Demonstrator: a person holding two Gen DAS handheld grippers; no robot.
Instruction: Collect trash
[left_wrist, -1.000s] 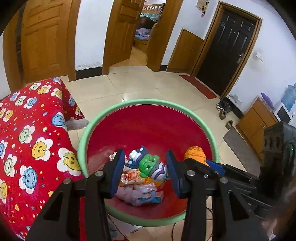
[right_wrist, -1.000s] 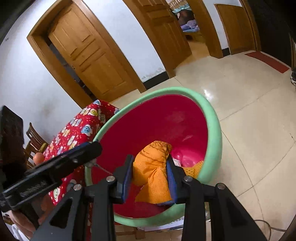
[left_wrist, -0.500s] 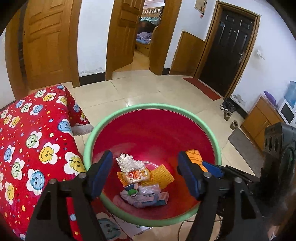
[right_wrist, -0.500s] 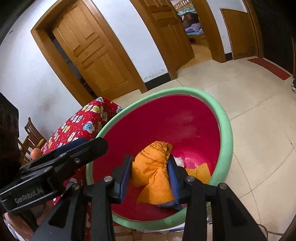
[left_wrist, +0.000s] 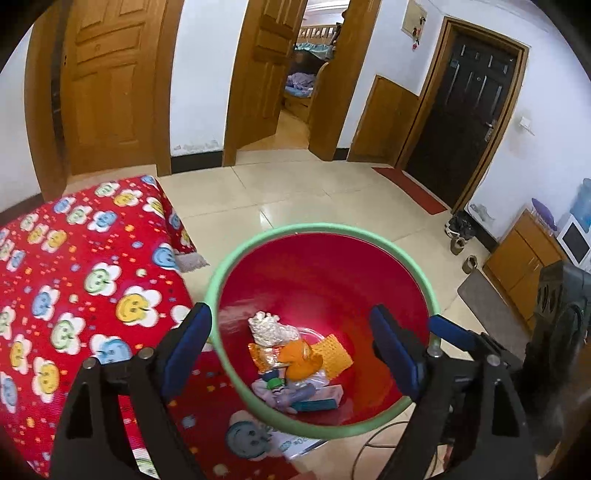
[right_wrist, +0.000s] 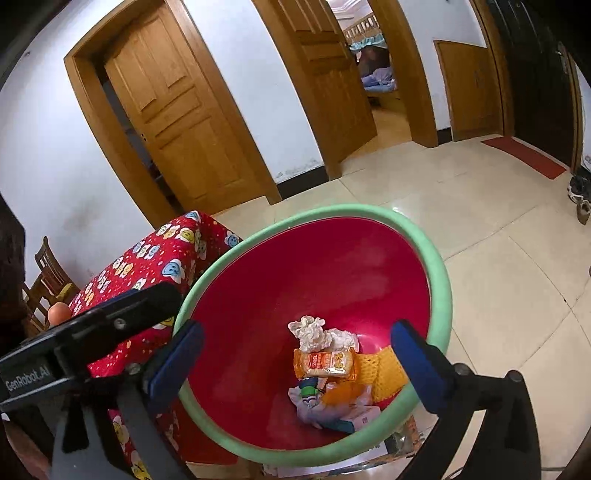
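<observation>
**Both claws let go over the bin**

Since a second ago the orange wrapper (left_wrist: 297, 360) has left the right gripper (right_wrist: 295, 362) and the green toy piece (left_wrist: 275, 384) has left the left gripper (left_wrist: 291, 350); both now lie in the trash heap at the bottom of the red bin (left_wrist: 321, 229). Each claw hangs above the bin with its jaws spreading wide and nothing between the pads. Crumpled white paper (right_wrist: 308, 332), a snack packet (right_wrist: 325, 363) and yellow netting (right_wrist: 384, 371) lie there too. The bin stands just beside a table under a red smiley-flower cloth (left_wrist: 74, 277), on a pale tiled floor (left_wrist: 295, 192).
</observation>
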